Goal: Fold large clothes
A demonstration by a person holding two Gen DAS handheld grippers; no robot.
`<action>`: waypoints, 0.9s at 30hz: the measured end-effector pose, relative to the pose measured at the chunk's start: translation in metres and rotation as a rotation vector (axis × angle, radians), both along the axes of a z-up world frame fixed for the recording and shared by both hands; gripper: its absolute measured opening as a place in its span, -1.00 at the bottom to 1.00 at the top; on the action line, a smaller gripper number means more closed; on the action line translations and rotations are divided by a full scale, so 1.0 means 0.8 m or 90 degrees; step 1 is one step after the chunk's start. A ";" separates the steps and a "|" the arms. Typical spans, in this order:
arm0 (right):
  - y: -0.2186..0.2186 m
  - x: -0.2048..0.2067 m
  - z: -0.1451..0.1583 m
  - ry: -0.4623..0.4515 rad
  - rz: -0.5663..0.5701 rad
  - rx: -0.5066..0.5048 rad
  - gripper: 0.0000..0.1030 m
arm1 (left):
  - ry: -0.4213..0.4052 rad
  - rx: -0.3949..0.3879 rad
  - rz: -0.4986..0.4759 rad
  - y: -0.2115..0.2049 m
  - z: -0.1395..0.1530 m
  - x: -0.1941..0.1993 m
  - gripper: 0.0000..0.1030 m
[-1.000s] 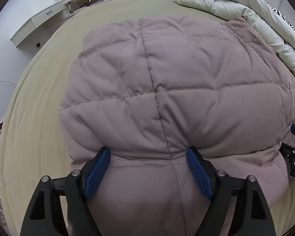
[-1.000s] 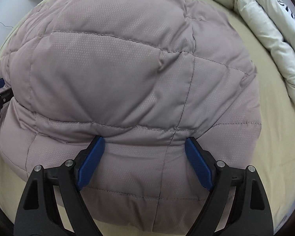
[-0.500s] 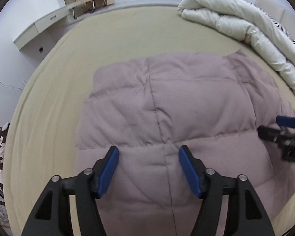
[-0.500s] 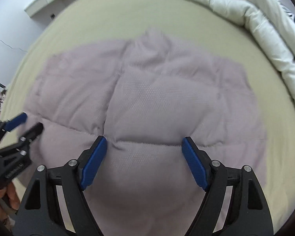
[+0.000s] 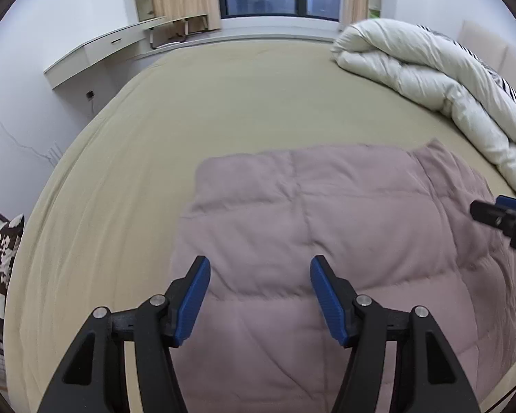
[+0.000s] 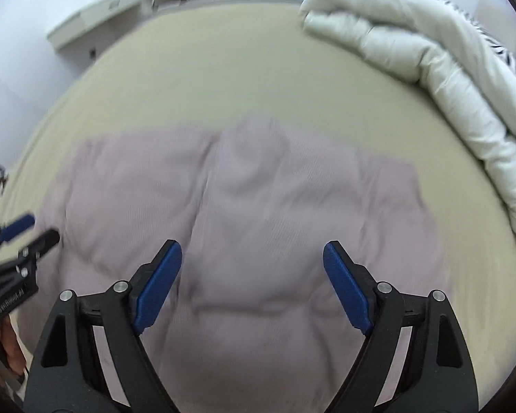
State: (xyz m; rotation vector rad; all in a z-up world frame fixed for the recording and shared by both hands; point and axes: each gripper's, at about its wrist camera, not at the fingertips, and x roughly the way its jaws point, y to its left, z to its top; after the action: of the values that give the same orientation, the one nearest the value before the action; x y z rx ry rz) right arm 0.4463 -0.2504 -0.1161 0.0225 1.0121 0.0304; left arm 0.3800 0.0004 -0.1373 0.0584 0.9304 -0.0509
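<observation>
On the beige bed sheet (image 5: 189, 130), a mauve quilted down jacket (image 5: 344, 227) lies folded into a puffy block near the bed's near edge, with wide bare sheet beyond it up to the window side. Above the jacket the left gripper (image 5: 259, 287) and the right gripper (image 6: 253, 275) each hang with blue pads spread wide, gripping nothing. Small white lettering on the left gripper's body in the right wrist view is too blurred to read; a rolled white duvet (image 5: 430, 79) lines the bed's right edge.
</observation>
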 end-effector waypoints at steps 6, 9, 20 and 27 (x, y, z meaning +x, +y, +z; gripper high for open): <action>-0.015 0.035 -0.080 0.066 0.004 -0.019 0.98 | 0.026 0.066 -0.031 -0.021 -0.053 0.015 0.35; -0.015 0.033 -0.088 0.039 -0.012 -0.019 0.98 | 0.039 0.045 -0.028 -0.018 -0.063 0.026 0.37; -0.072 -0.125 0.006 -0.090 0.002 0.093 0.98 | 0.001 -0.126 0.013 0.087 0.008 -0.038 0.77; -0.235 -0.199 0.014 -0.043 -0.089 0.206 0.98 | 0.079 -0.261 0.013 0.159 -0.028 -0.068 0.84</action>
State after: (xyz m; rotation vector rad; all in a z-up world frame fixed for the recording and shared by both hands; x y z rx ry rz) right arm 0.2872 -0.4386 -0.1050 0.3842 0.9273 0.0666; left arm 0.3259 0.1276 -0.1598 -0.3366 1.0289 -0.2273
